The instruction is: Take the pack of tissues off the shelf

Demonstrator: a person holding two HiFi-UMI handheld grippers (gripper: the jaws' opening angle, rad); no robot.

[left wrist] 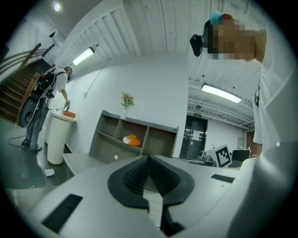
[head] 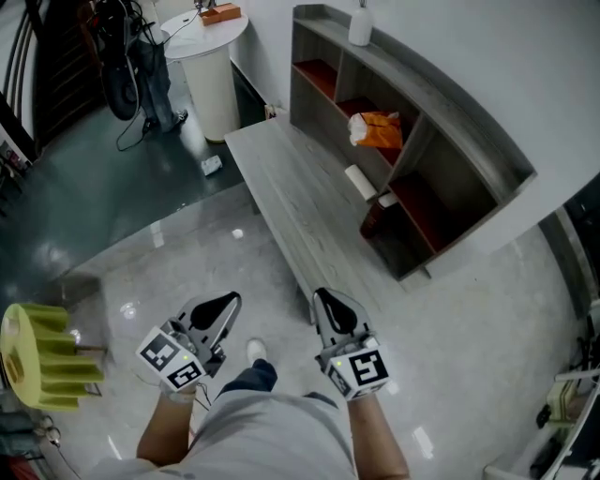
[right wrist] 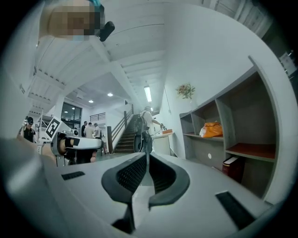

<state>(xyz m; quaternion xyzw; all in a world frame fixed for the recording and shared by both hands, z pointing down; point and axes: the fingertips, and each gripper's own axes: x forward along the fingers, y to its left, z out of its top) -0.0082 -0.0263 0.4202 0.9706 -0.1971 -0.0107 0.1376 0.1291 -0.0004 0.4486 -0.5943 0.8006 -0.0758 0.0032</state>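
Left tongs (head: 231, 302), right tongs (head: 322, 298) closed; shelf (head: 441, 98) well apart.

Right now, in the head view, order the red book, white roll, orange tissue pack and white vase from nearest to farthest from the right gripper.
1. red book, low in the shelf, just ahead of the right gripper.
2. white roll, on the bench.
3. orange tissue pack, in a shelf compartment.
4. white vase, on the shelf top.

Office lobby or hall: staircase (right wrist: 118, 135), glossy floor (head: 178, 258), grey shelf unit (head: 450, 112).
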